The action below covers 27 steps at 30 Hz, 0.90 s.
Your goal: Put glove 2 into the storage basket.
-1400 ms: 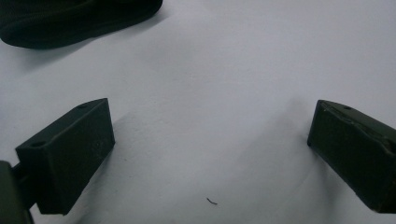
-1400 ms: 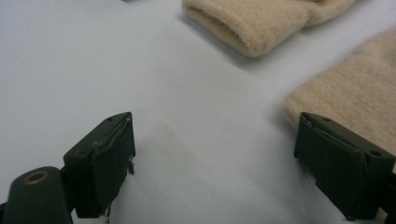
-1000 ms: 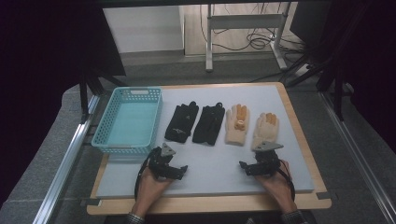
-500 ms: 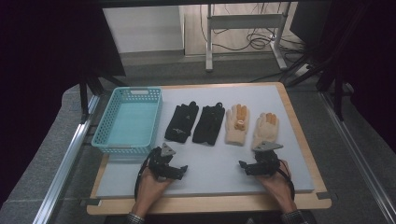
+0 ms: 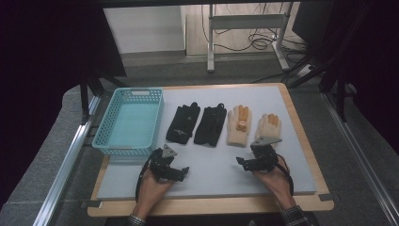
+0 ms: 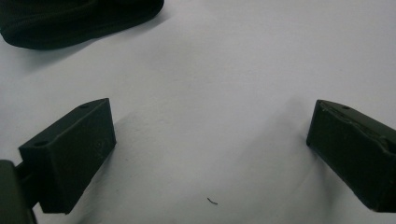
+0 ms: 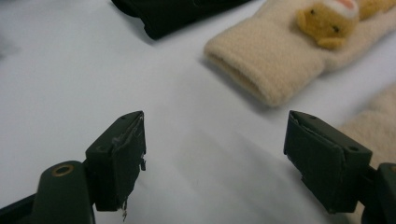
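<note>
Grey table mat [image 5: 211, 165], turquoise basket [image 5: 129, 122], four gloves, both tongs spread, nothing pinched, mat bare between.

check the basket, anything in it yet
Empty: the basket shows only its bare floor; all four gloves lie on the table beside it.

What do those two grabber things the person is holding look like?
Both are black. The left gripper and right gripper each have two blocky, square-ended jaws, a grey three-cornered plate on top and a thin black cable looping back past the hand. Checked sleeve cuffs show at both wrists.
</note>
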Available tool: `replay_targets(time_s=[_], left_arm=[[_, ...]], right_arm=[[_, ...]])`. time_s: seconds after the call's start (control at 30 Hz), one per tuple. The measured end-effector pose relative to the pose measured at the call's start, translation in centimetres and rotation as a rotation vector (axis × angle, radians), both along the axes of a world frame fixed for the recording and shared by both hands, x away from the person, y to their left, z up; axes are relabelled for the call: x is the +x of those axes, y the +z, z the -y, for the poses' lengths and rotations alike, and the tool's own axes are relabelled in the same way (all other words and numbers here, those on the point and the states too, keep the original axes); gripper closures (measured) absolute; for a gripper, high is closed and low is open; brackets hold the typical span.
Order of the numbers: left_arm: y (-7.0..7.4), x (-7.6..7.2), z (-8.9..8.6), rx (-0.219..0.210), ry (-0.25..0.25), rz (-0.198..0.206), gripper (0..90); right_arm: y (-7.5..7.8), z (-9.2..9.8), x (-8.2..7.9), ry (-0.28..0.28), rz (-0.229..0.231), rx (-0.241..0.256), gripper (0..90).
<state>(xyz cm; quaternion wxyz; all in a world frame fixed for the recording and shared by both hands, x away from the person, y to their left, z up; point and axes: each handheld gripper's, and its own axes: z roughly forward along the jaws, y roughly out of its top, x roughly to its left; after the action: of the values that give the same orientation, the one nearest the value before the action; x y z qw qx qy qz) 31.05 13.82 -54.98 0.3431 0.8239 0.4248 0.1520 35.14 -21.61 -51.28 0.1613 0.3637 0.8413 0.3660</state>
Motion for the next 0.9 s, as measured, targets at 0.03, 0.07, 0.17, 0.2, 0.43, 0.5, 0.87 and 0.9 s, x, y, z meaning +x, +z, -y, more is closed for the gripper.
replay_targets(time_s=[0.03, 0.07, 0.17, 0.2, 0.43, 0.5, 0.87, 0.9], left_arm=[[0.0, 0.0, 0.0, 0.004, -0.003, -0.001, 1.4], [0.0, 0.0, 0.0, 0.004, -0.003, -0.001, 1.5], [0.0, 0.0, 0.0, 0.004, -0.003, -0.001, 1.4], [0.0, 0.0, 0.0, 0.004, -0.004, -0.001, 1.5], [0.0, 0.0, 0.0, 0.004, -0.004, -0.001, 1.6], [0.0, 0.0, 0.0, 0.004, -0.003, -0.001, 1.5], [0.0, 0.0, 0.0, 0.004, -0.004, -0.001, 1.5], [0.0, 0.0, 0.0, 0.004, -0.004, -0.001, 1.6]], right_arm=[[0.0, -0.1, 0.2, 0.002, 0.000, -0.002, 20.6], [0.1, -0.3, 0.4, 0.003, -0.003, -0.003, 20.6], [0.4, -1.0, 1.0, 0.011, -0.005, 0.001, 21.3], [0.4, -1.2, 1.2, 0.012, -0.006, 0.003, 21.6], [1.3, -2.9, 3.1, 0.021, -0.015, 0.038, 25.9], [1.5, -3.6, 3.6, 0.026, -0.014, 0.039, 27.6], [1.9, -6.6, 6.9, 0.044, -0.006, 0.020, 40.0], [1.9, -6.8, 7.2, 0.041, -0.010, 0.023, 41.4]])
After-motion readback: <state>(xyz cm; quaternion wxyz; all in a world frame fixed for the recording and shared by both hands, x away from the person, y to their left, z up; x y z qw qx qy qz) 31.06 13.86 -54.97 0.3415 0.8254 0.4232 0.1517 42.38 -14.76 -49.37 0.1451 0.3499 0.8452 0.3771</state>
